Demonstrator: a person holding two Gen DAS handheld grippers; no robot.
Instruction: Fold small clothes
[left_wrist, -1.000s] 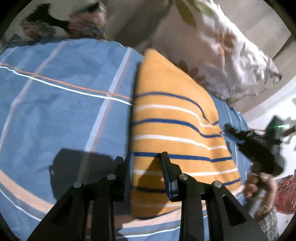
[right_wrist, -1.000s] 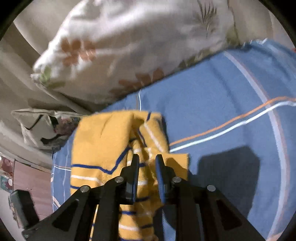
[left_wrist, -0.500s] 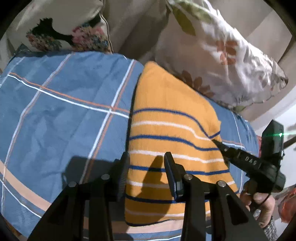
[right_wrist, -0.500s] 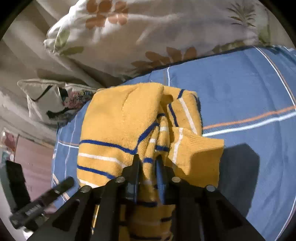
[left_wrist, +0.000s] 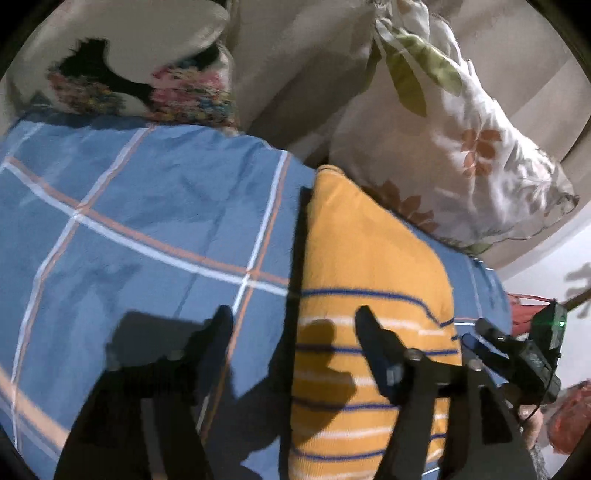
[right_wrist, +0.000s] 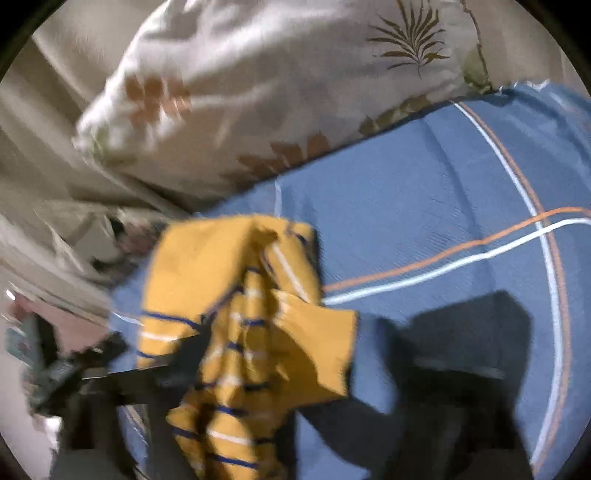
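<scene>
A yellow knit garment with blue and white stripes lies on the blue checked bedspread. My left gripper is open above the garment's left edge, holding nothing. The right gripper shows at the garment's right edge in the left wrist view. In the blurred right wrist view my right gripper is open wide, its fingers apart on either side of a bunched fold and sleeve of the garment, which lies loose between them.
A floral pillow lies just behind the garment. A second patterned pillow leans at the back left. The beige headboard stands behind both. The bed's right edge runs near the right gripper, with red things beyond it.
Both grippers have opened wide. The right one was shut on the bunched fold and has let it go. The left gripper has drawn back and risen a little.
</scene>
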